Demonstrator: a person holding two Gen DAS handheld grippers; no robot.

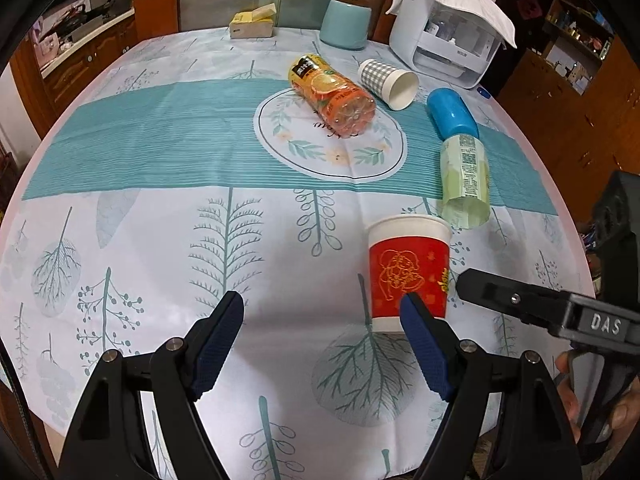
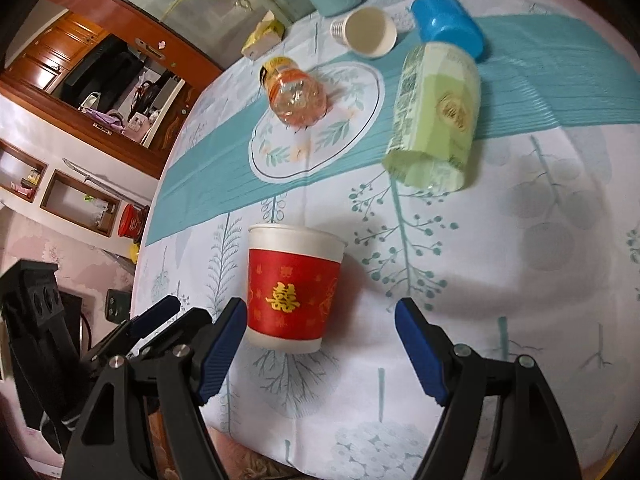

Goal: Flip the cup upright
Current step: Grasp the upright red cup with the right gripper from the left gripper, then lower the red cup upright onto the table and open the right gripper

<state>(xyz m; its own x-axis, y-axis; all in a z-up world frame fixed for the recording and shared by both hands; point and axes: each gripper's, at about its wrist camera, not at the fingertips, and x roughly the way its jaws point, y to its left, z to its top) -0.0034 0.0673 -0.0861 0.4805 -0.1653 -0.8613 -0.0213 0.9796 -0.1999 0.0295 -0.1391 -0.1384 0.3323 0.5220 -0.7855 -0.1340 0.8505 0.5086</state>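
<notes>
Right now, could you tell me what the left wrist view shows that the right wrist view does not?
Only the left wrist view shows the white appliance draped with a cloth, and the grey checked pattern on the tipped paper cup. Only the right wrist view shows the wall niches and a red tub beside the table. Both show the red cup standing upright, untouched, and both grippers open.

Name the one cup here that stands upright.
The red paper cup, nearest both grippers, mouth up. The checked cup and blue cup lie on their sides.
</notes>
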